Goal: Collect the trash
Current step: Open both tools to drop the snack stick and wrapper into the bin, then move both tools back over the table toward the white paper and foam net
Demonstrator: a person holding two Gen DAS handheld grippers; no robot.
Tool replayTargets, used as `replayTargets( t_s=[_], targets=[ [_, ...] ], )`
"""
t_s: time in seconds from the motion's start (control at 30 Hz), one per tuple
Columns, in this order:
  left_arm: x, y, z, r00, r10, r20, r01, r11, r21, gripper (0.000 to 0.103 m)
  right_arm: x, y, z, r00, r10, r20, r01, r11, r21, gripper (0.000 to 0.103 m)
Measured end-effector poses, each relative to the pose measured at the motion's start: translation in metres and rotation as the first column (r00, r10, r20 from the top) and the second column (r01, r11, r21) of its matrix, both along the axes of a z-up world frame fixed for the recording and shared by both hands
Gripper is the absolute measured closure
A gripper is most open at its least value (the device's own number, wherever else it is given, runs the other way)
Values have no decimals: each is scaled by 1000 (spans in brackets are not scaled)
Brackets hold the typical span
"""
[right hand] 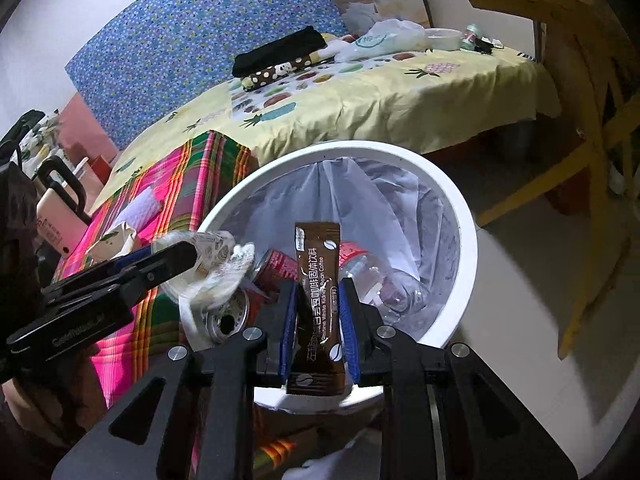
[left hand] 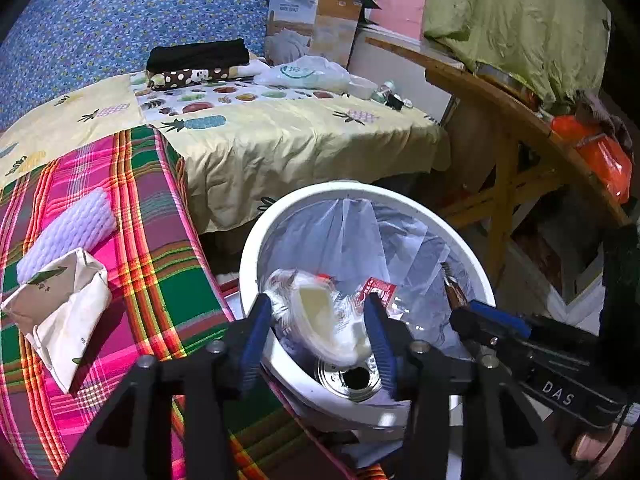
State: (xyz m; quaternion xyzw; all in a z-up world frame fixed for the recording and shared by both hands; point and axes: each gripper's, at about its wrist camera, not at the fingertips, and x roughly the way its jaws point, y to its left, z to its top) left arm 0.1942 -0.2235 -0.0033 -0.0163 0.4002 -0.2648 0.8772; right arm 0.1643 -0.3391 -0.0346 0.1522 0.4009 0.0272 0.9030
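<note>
A white bin with a clear liner stands beside the bed. My left gripper hangs open over its near rim. A crumpled clear plastic cup, blurred, lies loose between the blue pads. My right gripper is shut on a brown coffee sachet, held upright above the bin. The plastic cup also shows in the right wrist view, at the left gripper's tip. In the bin lie an opened silver can, a red can and a clear bottle.
On the bed's plaid blanket, left of the bin, lie a torn white paper bag and a white foam net. A yellow sheet covers the bed behind. At the right stands a wooden table with an orange bag.
</note>
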Motion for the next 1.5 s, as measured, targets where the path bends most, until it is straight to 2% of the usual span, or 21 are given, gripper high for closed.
replayTargets(
  t_s=[0.2,0.43,0.87,1.5],
  targets=[
    [-4,10,7,1000,6,7,-6,1000,-22,53,-3,0,4,1000,2,17,-2,1000,-2,80],
    [-19,24,15,999,30,35,-29,999,-27,53,-10,5,13,999,15,42,-15,1000,0,57],
    [-49,71,23,990,115,77,-113,993,-41,53,-24,42,26,992,106,63,-105,994,-18,57],
    [-81,132,13,969,232,88,-231,973,-30,53,-34,92,30,966,246,84,-245,969,-18,57]
  ],
)
